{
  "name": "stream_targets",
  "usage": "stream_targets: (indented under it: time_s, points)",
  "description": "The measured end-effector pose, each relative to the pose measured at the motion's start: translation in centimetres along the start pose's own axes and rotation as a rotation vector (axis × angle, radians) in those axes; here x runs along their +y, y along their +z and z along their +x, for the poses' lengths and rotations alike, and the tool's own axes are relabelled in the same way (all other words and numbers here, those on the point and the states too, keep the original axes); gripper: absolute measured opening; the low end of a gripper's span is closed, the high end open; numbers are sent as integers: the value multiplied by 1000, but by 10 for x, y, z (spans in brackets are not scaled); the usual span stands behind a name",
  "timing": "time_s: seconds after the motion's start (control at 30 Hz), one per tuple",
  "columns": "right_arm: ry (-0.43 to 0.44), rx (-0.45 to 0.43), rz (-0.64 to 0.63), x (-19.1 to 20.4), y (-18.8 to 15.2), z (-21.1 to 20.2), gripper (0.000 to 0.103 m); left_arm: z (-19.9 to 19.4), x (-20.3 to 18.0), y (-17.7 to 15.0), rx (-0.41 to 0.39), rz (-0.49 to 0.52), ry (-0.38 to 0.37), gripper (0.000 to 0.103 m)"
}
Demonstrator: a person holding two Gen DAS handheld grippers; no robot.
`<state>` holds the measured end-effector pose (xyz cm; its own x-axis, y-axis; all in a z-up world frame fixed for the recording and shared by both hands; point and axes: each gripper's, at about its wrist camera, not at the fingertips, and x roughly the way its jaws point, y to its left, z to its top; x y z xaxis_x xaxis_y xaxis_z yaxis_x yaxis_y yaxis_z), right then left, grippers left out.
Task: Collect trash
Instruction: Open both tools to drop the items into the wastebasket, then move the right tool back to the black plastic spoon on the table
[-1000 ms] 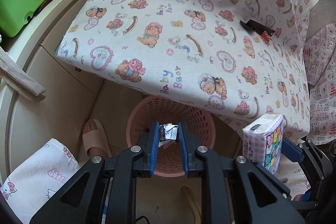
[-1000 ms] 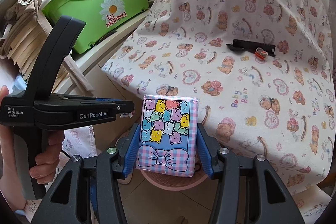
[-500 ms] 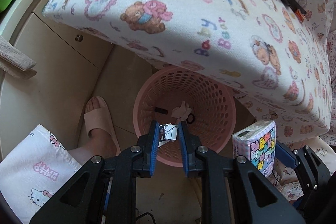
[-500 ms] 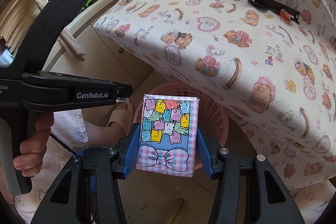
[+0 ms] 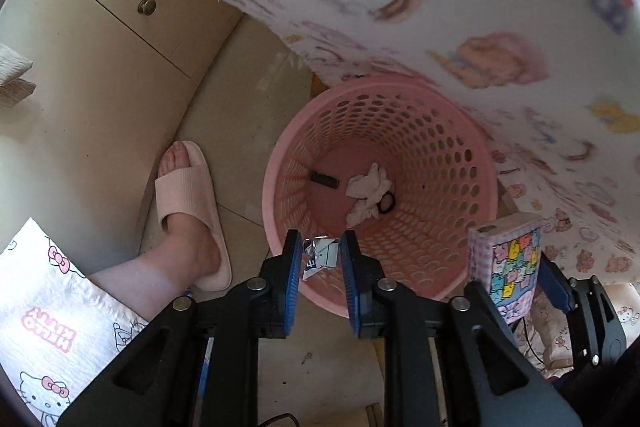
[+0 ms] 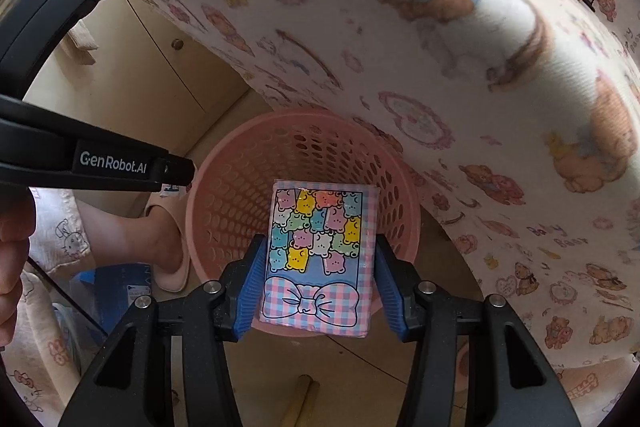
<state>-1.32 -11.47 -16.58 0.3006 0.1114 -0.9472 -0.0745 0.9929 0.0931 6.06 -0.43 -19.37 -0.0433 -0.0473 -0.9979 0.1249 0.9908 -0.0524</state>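
Wrapper (image 5: 318, 254) pinched in left tool (image 5: 320, 259); right tool (image 6: 318, 267) clamps tissue pack (image 6: 320, 259).

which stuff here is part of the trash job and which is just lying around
Part of the job:
- pink basket
- crumpled wrapper in the left gripper
- tissue pack in the right gripper

Just lying about:
- bear-print cloth
- slipper
- cabinet knob

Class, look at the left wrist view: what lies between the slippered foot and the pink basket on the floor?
Nothing: only bare floor tile separates the slippered foot from the pink basket. The left wrist view shows it best; the right wrist view partly hides it.
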Motion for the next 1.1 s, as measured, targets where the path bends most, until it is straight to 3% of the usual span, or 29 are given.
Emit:
stream_targets:
  time_s: [0.07,0.13,0.2,0.37,0.67,0.83,1.1]
  points:
    - [-2,4,3,0,0,3,54,3,0,0,5,-1,8,19]
    - [-7,3,0,2,0,5,54,5,2,1,15,-6,9,29]
    - [-10,2,-6,2,-2,9,56,6,4,1,20,-16,12,45]
    - [-13,4,4,3,-2,9,69,2,3,2,8,-9,21,62]
    - [-4,6,43,-3,1,1,70,-20,4,0,-48,-10,5,62]
    - [10,-37,72,-7,6,-21,71,-59,-2,-10,-194,18,38,62]
    - [18,-209,62,-5,5,-83,75,-111,-4,-23,-417,31,43,62]
